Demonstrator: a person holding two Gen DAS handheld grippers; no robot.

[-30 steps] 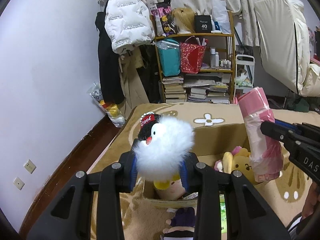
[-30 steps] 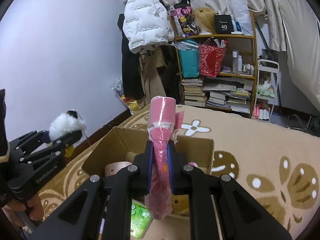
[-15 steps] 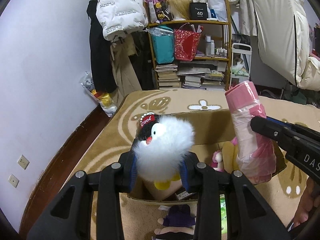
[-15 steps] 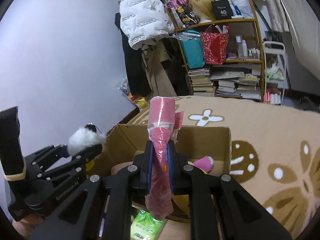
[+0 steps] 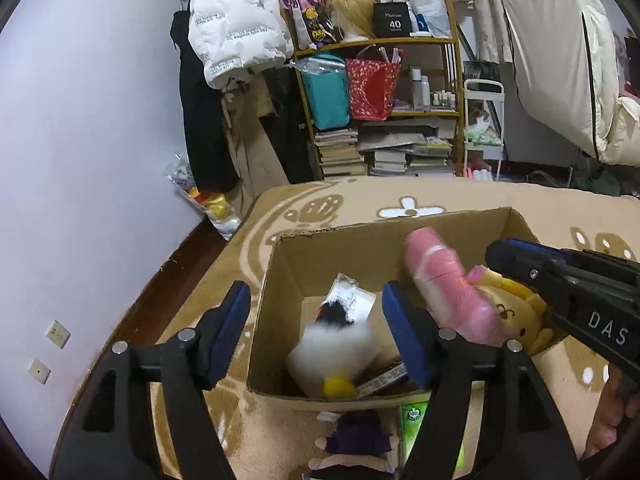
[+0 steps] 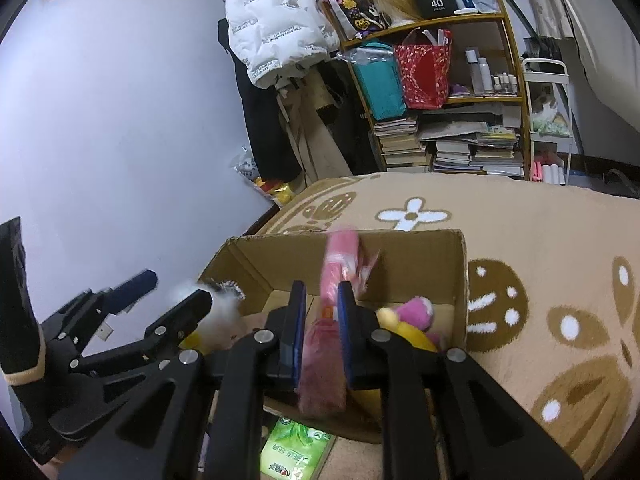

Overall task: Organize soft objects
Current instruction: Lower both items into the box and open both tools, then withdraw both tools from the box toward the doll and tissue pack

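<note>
Penguin plush (image 5: 334,344), blurred, lies boxed between spread left claw (image 5: 316,330); right claw (image 6: 321,334) seemingly pinches pink roll (image 6: 338,276).

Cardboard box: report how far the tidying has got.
Done: the yellow plush lies in the cardboard box, and the white penguin toy is dropping in, the left gripper having just opened. In hand: the pink roll, between the right gripper's pads. Left: the purple toy and green packet outside the box.
</note>
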